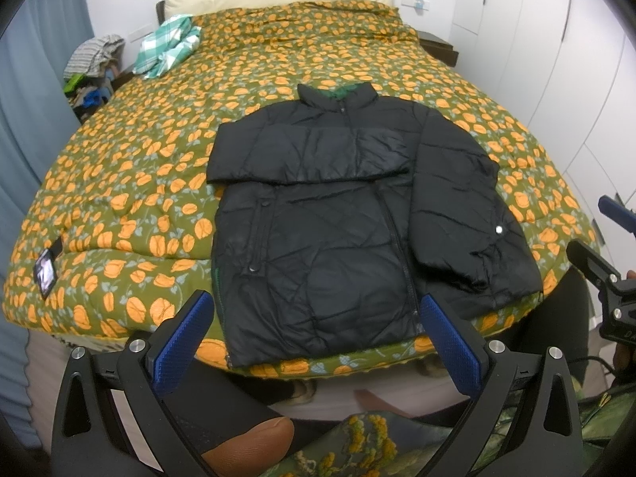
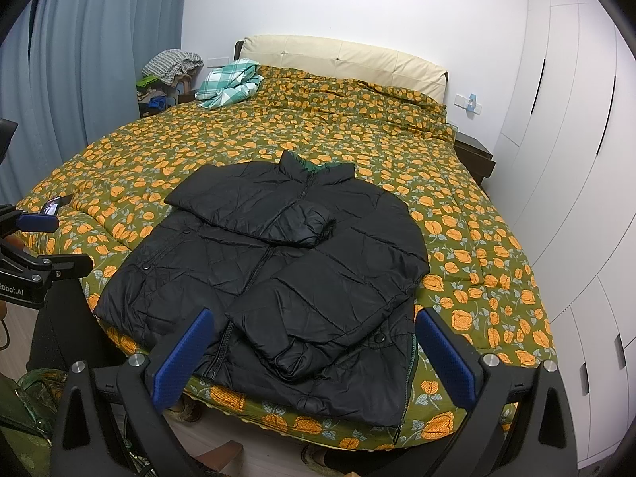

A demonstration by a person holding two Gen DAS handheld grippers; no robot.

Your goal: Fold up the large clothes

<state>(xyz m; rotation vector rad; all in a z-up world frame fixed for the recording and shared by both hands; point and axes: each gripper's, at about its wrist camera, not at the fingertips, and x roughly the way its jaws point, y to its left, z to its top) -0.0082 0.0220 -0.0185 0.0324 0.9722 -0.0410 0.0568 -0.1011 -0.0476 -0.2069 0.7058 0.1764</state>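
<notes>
1. Bed (image 1: 131, 183) w/ green-orange floral quilt fills most of both views; cream headboard (image 2: 342, 59) at far end, blue curtain (image 2: 99, 59) on your left, white wardrobe doors (image 2: 576, 159) on your right.
2. Black puffer jacket (image 1: 318, 218) lies flat, front up, collar toward headboard, hem at the near bed edge just ahead of you. One sleeve is folded across the chest; the other lies along the jacket's right side, cuff near the hem.
3. Quilt around jacket is bare on both sides; a checked cloth (image 1: 169, 45) sits well apart near the headboard, a phone (image 1: 44, 272) at the left edge.
4. Left gripper (image 1: 316, 338): jaws wide, holding nothing, above the hem.
5. Right gripper (image 2: 314, 357): jaws wide, nothing held, over the near sleeve cuff.
</notes>
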